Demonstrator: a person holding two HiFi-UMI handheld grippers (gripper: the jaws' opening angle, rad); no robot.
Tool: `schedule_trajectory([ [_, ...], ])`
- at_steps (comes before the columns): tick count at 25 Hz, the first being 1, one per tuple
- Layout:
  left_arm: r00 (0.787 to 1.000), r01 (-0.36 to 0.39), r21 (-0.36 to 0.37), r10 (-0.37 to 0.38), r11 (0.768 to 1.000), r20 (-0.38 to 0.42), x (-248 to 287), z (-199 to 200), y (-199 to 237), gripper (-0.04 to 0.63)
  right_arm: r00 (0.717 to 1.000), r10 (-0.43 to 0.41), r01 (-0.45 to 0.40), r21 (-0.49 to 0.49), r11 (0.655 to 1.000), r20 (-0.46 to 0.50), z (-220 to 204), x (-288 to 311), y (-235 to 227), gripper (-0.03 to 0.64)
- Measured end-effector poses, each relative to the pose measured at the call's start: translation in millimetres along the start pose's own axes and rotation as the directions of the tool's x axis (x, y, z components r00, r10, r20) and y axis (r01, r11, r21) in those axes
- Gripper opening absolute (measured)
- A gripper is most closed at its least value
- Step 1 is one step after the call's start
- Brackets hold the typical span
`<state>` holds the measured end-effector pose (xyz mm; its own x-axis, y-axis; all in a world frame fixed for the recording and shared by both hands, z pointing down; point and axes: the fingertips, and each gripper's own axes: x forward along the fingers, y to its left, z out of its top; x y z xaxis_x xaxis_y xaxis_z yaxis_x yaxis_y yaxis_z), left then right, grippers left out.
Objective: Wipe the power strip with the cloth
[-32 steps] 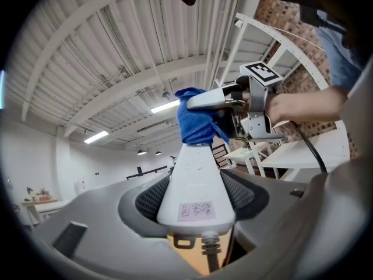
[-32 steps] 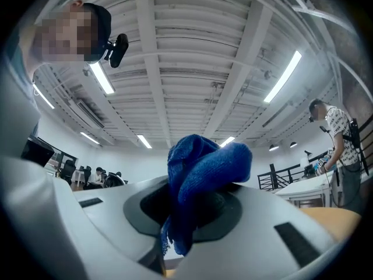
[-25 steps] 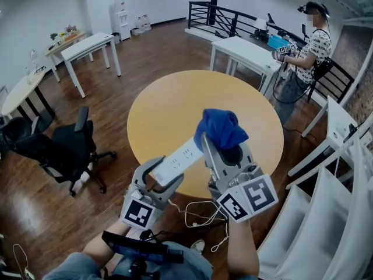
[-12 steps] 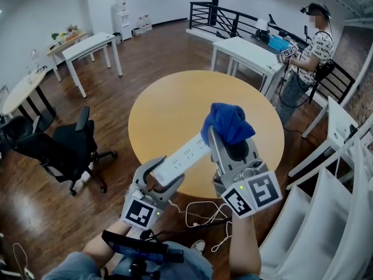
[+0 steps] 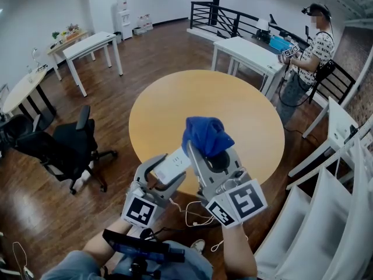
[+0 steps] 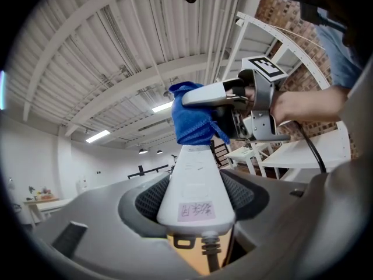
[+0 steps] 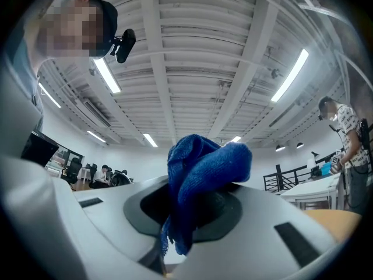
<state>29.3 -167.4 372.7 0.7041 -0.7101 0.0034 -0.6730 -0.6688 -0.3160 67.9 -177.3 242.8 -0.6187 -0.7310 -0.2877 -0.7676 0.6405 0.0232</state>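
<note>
Clamping the white power strip [image 6: 195, 185] at its cord end, the left gripper [image 5: 166, 174]; closed on the blue cloth [image 5: 205, 136], the right gripper [image 5: 210, 156] holds it against the strip just beyond the left jaws.

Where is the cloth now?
Head view, centre: the cloth is clamped in the right gripper, over the far end of the power strip held by the left gripper.

Open office: white desks [image 5: 93, 42], swivel chair [image 5: 69, 146]
</note>
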Motion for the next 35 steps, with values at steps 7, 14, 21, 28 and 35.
schedule_trajectory([
  [7, 1.000, -0.003, 0.000, 0.003, 1.000, -0.006, -1.4, -3.3, 2.1, 0.288, 0.998, 0.055, -0.055, 0.025, 0.998, -0.008, -13.2, 2.8, 28.4, 0.075],
  [14, 1.000, -0.004, -0.004, 0.004, 1.000, -0.006, -0.6, -4.2, 2.8, 0.288, 0.993, 0.115, -0.113, 0.049, 0.992, -0.027, -28.4, 4.0, 56.8, 0.074],
  [21, 1.000, -0.006, -0.009, 0.006, 1.000, -0.016, -0.7, -6.3, 7.8, 0.288, 0.987, 0.154, -0.150, 0.080, 0.985, -0.038, -42.4, 8.4, 79.6, 0.075],
  [28, 1.000, -0.017, -0.027, 0.016, 1.000, -0.009, -1.0, -6.4, 11.0, 0.288, 0.980, 0.179, -0.172, 0.086, 0.981, -0.083, -47.4, -1.1, 89.0, 0.075],
  [35, 0.999, -0.041, -0.068, 0.041, 0.997, 0.001, -4.2, -7.7, 25.2, 0.288, 0.994, 0.110, -0.110, 0.047, 0.993, -0.008, -40.0, -20.8, 62.4, 0.080],
])
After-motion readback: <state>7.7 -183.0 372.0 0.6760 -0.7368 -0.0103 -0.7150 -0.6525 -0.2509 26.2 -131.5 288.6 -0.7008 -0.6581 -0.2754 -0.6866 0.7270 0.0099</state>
